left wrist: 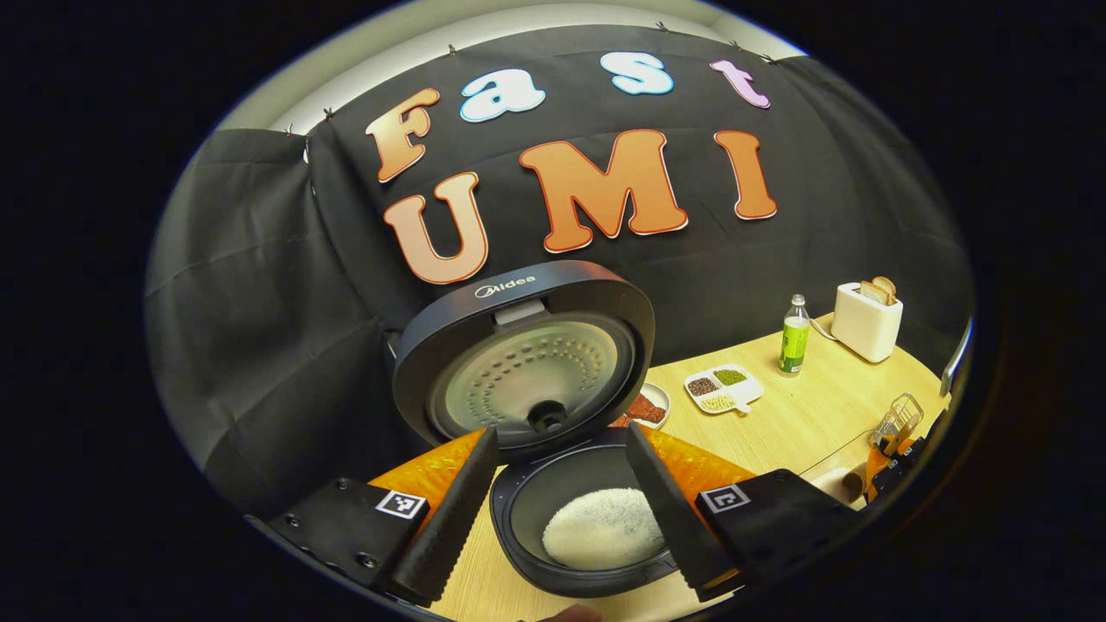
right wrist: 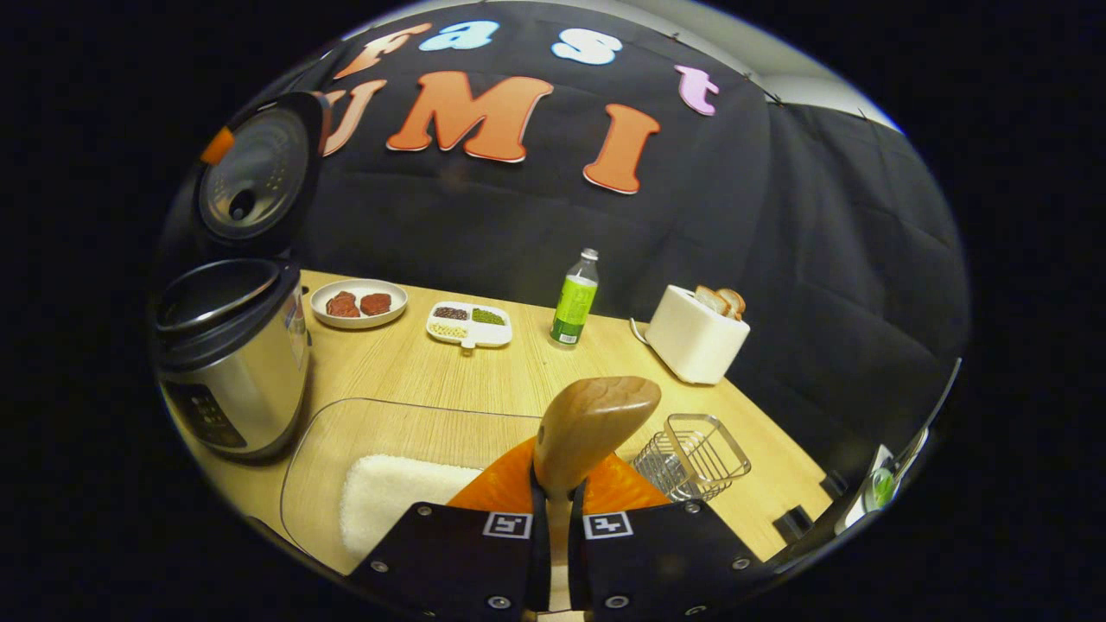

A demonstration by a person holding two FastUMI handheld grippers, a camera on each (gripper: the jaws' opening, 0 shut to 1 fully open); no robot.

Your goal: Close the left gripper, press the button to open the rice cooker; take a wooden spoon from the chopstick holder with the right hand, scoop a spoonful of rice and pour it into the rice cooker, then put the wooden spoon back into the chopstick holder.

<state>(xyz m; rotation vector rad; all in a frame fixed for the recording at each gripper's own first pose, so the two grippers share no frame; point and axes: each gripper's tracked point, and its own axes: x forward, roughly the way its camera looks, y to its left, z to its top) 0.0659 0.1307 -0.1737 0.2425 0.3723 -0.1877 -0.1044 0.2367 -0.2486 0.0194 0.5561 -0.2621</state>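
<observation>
The right tool (right wrist: 553,510) sits at six o'clock in the right gripper view, its two fingers drawn nearly together and pressing on the handle of a wooden spoon (right wrist: 592,428), whose rounded bowl rises upright just above them. At about seven o'clock, beside the tool, a clear plastic container (right wrist: 346,432) lies on the wooden table (right wrist: 484,371) with a heap of white rice (right wrist: 389,501) inside. At four o'clock from the spoon stands a wire chopstick holder (right wrist: 691,458). At nine o'clock stands the rice cooker (right wrist: 233,363), its lid (right wrist: 255,173) swung up and open. Farther back along the table, from eleven to one o'clock, are a plate of meat (right wrist: 359,304), a divided dish of beans (right wrist: 469,324), a green bottle (right wrist: 575,302) and a white toaster (right wrist: 696,337) holding bread slices. In the left gripper view, the left tool (left wrist: 566,510) is spread wide and holds nothing; its fingers (left wrist: 449,518) frame the cooker's dark inner pot (left wrist: 536,501), which contains a mound of white rice (left wrist: 600,527). The raised lid (left wrist: 527,354) stands just above the pot at twelve o'clock. At four o'clock, near the table's edge, the wire holder (left wrist: 899,419) shows small.
</observation>
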